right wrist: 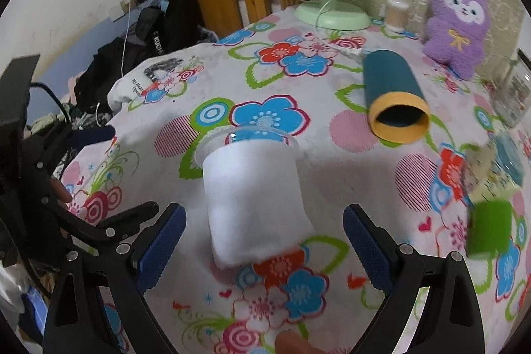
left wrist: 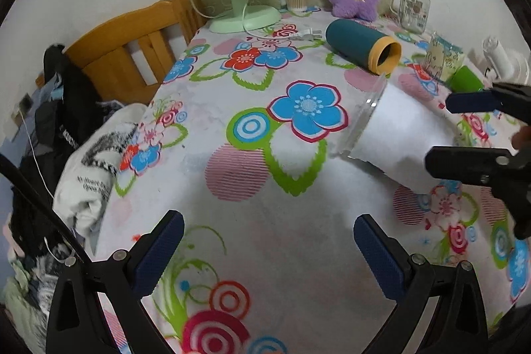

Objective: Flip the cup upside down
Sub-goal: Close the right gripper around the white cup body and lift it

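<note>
The cup (right wrist: 252, 198) is a clear plastic one with white paper wrapped around it. It lies tipped over on the flowery tablecloth (left wrist: 265, 238). In the right wrist view it sits in the middle. Its clear rim points to 12 o'clock and its bottom points to 6 o'clock, toward the camera. In the left wrist view the cup (left wrist: 395, 135) is at 3 o'clock, with its rim pointing to 10 o'clock.

The right tongs (right wrist: 264, 244) are wide open and hold nothing. The bottom half of the cup lies between the two blue pads, but neither pad touches it. The left tongs (left wrist: 268, 254) are wide open too. They hold nothing and sit well apart from the cup, over bare cloth.

I think the cup is very light and thin. It looks bendy, so a hard squeeze could crush it. The clear rim looks slippery, and it looks stiffer than the sides. The paper part should give a better grip. A good place to hold seems to be the middle of the white part, one pad on each side, with a soft squeeze. Then it can be turned so the rim goes down on the cloth. Because it lies on its side, it may roll away if bumped.

A dark green tube (right wrist: 391, 98) lies at 2 o'clock, apart from the cup.
</note>
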The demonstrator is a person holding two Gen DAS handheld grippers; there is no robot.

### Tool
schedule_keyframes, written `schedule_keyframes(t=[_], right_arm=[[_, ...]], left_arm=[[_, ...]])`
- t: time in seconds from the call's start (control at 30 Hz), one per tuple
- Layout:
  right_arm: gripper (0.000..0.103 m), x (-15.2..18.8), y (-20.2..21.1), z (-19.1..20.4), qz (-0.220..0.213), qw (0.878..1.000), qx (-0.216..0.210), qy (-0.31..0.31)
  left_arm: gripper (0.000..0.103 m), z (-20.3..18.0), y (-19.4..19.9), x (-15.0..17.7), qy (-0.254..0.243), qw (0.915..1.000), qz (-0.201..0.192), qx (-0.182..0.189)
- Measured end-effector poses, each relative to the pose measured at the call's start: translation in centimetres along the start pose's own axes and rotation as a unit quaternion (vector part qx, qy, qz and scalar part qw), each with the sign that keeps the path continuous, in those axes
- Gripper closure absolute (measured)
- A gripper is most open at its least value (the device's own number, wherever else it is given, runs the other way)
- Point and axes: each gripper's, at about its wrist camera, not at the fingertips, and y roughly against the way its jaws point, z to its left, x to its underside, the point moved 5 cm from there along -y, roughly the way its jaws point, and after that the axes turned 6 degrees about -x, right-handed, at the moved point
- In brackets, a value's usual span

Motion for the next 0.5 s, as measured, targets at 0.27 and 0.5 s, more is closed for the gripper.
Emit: schedule_keyframes(t=[0.27,0.5], right_arm=[[0.024,-1.0,-1.7,0.6,0.008,0.999,-0.033,0.008],[0.037,-0.6,-1.1,1.2,0.003,0.999,-0.030,0.021]], left_arm=[[0.000,0.1,-0.7,-0.5,-0.047,0.9989,0.005,-0.006],[0.000,-0.3,-0.2,-0.1,-0.065,0.9977,0.002,-0.017]])
